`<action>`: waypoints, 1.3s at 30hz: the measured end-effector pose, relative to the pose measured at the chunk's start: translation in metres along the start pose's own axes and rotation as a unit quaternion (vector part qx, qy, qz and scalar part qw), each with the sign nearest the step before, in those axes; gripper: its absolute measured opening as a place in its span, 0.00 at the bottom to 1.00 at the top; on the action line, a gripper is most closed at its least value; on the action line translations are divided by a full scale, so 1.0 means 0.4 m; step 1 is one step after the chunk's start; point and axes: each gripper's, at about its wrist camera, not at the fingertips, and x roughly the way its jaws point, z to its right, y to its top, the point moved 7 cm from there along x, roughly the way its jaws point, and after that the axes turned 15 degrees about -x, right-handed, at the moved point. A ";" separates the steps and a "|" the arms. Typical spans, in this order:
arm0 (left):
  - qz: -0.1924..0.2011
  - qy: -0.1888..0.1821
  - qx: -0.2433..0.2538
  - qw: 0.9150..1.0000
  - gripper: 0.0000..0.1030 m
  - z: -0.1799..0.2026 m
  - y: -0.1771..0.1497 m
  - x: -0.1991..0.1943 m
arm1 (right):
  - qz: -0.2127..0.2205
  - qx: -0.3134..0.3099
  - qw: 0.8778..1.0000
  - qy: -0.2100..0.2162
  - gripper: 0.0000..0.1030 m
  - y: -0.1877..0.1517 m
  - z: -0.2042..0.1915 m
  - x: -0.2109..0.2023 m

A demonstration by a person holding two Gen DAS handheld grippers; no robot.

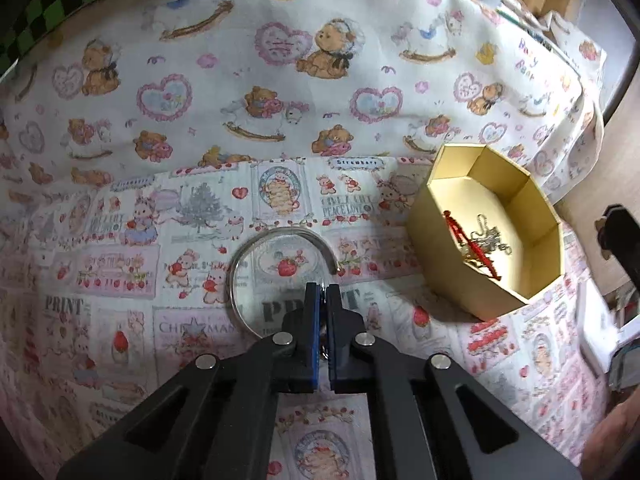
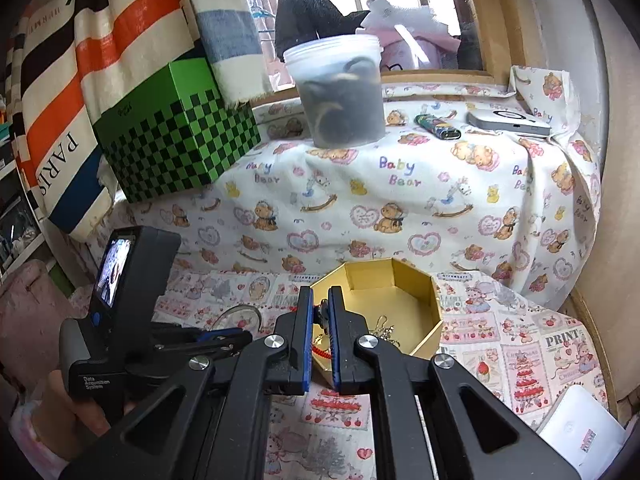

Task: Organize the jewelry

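Soft daylight all over, coming in through the window (image 2: 400,12) at the back, which is blown out white. Shadows are faint. Heavy fisheye bend, black corners, edges smeared. The cloth (image 1: 280,80) looks a bit washed out and noisy. The tub (image 2: 340,92) is slightly blurry, prints up close reasonably sharp.

The right gripper (image 2: 321,312) hangs over the near rim of an open gold octagonal box (image 2: 400,300), its jaws nearly together on a small dark piece with a red cord (image 2: 323,350) trailing below. The left gripper (image 2: 224,336) reaches toward a silver bangle (image 2: 236,316) lying on the patterned cloth (image 2: 500,332). Behind stand a green checkered box (image 2: 176,136) and a lidded plastic tub (image 2: 340,92).
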 end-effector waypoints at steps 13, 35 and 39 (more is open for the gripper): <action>0.041 -0.055 -0.007 0.998 0.02 0.009 0.024 -0.181 | 0.013 0.045 0.998 0.035 0.08 0.008 0.034 -0.016; 0.011 -0.116 0.050 0.992 0.02 0.241 0.081 -0.044 | -0.038 0.151 0.987 0.042 0.08 -0.069 0.171 0.081; 0.029 -0.102 0.066 0.992 0.02 0.254 0.072 -0.036 | -0.040 0.129 0.991 0.006 0.08 -0.070 0.181 0.087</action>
